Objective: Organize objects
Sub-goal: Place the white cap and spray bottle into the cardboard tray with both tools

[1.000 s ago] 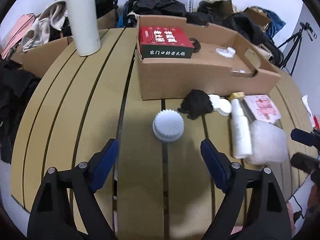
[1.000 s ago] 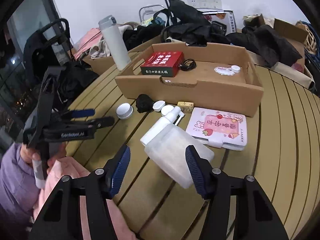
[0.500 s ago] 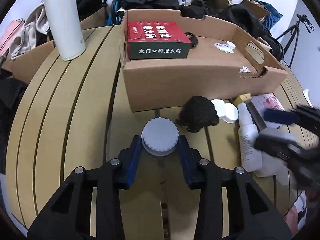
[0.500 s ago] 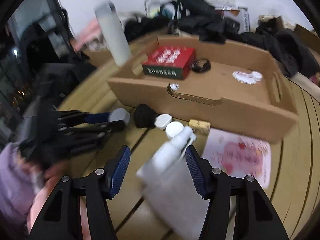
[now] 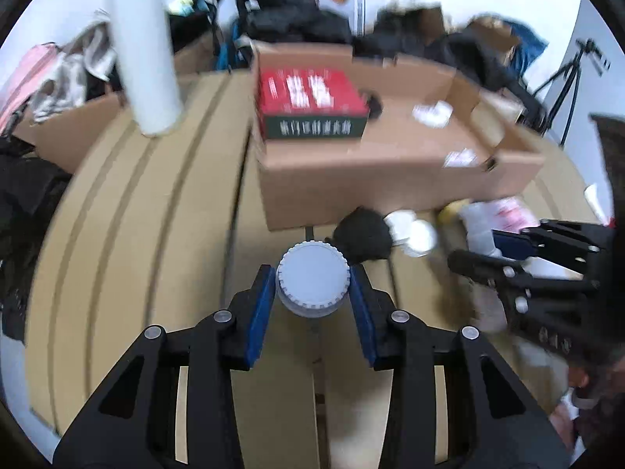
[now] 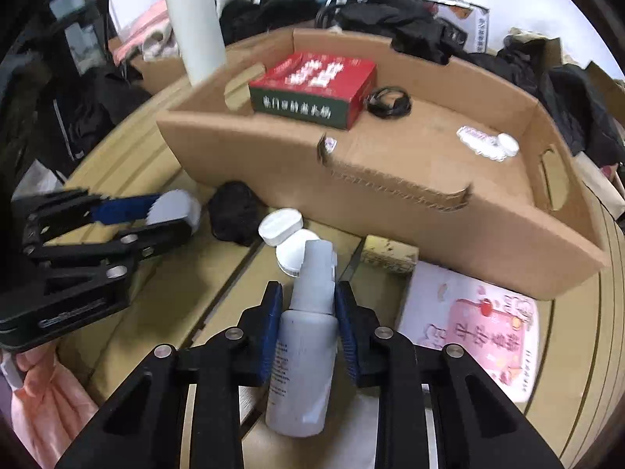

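My left gripper is shut on a ridged white round lid, held just above the slatted wooden table; it also shows in the right wrist view. My right gripper is shut on a white spray bottle lying nozzle-forward. The open cardboard box stands just beyond, holding a red and green carton, a black cable coil and a small white capped item. The box also shows in the left wrist view.
A black fuzzy lump, two white caps, a small yellow block and a pink booklet lie before the box. A tall white flask stands at the back left. Clothes and bags crowd the table's far edge.
My left gripper closed on the white lid and lifted it slightly. My right gripper moved forward and closed on the spray bottle.
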`<state>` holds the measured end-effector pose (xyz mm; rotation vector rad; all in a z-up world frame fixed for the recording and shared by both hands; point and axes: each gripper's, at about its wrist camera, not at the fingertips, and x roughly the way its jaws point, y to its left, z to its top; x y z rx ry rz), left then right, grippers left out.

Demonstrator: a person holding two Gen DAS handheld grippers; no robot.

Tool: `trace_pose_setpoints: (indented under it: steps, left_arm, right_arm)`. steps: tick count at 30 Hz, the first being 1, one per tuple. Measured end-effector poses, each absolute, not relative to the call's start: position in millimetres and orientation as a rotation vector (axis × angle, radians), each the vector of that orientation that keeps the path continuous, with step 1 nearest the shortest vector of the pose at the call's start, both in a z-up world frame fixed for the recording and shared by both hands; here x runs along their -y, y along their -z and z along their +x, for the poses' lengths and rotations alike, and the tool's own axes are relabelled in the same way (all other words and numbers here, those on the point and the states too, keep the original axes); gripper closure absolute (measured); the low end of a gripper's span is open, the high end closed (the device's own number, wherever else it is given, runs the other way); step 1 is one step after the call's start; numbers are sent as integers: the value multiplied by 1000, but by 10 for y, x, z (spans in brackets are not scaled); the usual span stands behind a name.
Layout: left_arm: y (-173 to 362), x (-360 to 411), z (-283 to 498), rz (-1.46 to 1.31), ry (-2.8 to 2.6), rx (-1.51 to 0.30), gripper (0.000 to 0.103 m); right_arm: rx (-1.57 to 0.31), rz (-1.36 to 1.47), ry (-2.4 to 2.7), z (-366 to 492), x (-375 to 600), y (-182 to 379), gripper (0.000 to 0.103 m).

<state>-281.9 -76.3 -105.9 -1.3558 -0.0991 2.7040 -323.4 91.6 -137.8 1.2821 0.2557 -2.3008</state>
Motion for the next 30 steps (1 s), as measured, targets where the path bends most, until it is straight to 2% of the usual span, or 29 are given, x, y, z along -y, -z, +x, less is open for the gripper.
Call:
trace_pose_setpoints:
  steps: [4, 8, 15, 20, 23, 27, 30]
  left_arm:
    - [488, 867, -2442, -1217, -2769, 207, 68]
    - [11, 884, -2043, -1096, -2854, 218, 68]
    - [-168, 762, -2045, -1092, -2788, 291, 68]
    - [-102, 474, -2761, -1206, -2692, 259, 68]
    - [72, 259, -3462, -1301, -2598, 259, 68]
    - [505, -11, -4320, -1453, -2546, 183, 68]
    - [888, -91, -4773, -1561, -2505, 197, 68]
  right_arm:
    - [-63, 1095, 2363, -3046, -1174, 824, 73]
    - [77, 930, 2392, -2801, -1479, 272, 73]
    - [57, 863, 2391, -2569, -1693, -87, 73]
    - [25, 925, 2367, -2992, -1834, -52, 73]
    - [-9, 1042, 2323, -3694, -1814, 50, 73]
    - [-132, 1267, 2289, -4691, -1609, 446, 73]
    - [-163, 1396, 2240, -5182, -1490, 834, 73]
